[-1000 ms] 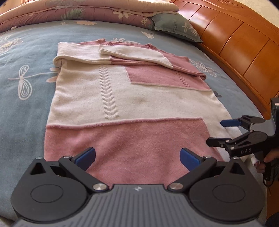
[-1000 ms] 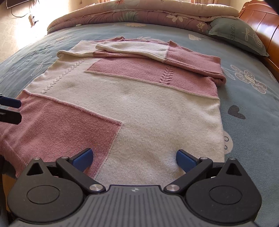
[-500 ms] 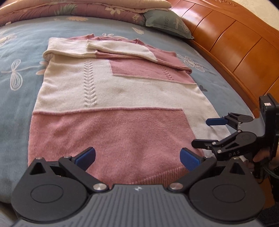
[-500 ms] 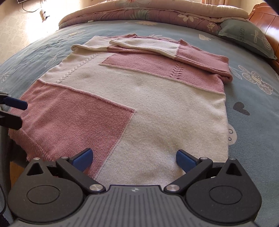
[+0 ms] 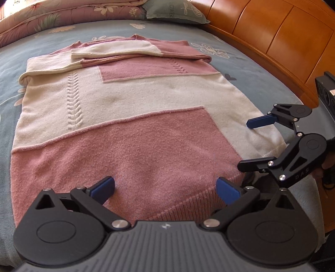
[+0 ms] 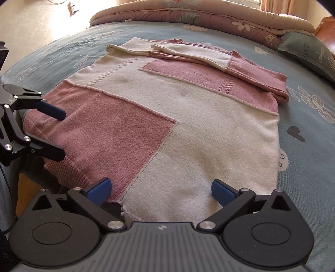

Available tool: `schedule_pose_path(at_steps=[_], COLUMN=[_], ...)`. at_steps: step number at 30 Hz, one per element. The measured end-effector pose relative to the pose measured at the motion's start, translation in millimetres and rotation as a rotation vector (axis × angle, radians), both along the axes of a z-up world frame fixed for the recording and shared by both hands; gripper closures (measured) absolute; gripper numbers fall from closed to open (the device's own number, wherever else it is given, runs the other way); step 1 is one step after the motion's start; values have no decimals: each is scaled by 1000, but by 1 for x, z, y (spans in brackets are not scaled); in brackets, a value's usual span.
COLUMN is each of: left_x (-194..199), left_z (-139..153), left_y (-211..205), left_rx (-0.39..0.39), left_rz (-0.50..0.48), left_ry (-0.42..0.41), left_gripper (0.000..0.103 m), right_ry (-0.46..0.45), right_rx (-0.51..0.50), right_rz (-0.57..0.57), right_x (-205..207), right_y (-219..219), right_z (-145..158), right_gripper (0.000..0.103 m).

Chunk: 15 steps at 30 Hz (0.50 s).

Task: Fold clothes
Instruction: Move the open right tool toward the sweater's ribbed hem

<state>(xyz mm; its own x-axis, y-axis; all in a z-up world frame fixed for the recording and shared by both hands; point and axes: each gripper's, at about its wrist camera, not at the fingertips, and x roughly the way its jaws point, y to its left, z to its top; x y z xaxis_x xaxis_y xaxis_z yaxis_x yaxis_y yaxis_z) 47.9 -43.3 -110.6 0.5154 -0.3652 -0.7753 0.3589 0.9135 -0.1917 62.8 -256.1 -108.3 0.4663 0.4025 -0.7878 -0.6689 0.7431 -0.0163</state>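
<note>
Sleeves (image 5: 117,50) are in; I'm at the sweater (image 5: 129,117) hem, left gripper (image 5: 165,186) and right gripper (image 6: 161,187) jaws both apart. Next: clamp the hem, fold toward the collar.

I see a blue floral bedsheet (image 5: 41,41), orange wooden headboard (image 5: 272,31), rolled quilt (image 6: 199,14), green pillow (image 6: 309,52), sunlit pale floor (image 6: 41,25).

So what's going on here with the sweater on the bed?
A person is folding a pink and cream knitted sweater spread flat on a blue flowered bedspread, using two hand-held grippers. Its sleeves already lie folded across the chest. The left gripper and right gripper are both open at the ribbed bottom hem, gripping nothing yet.
</note>
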Motion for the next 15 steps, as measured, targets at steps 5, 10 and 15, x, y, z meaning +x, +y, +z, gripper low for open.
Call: schedule_pose_path(at_steps=[5, 10, 15], left_x=[1, 0, -7], left_z=[-1, 2, 7], left_y=[7, 6, 3], left_rx=[24, 47, 90], left_rz=[33, 35, 9], left_ry=[-8, -38, -67], left_gripper=[1, 1, 1], right_ry=[-119, -218, -356], right_rx=[-208, -323, -402], right_rz=[275, 424, 454], right_x=[-27, -38, -44], right_y=[11, 28, 45], right_z=[-3, -17, -31], right_gripper=[0, 0, 0])
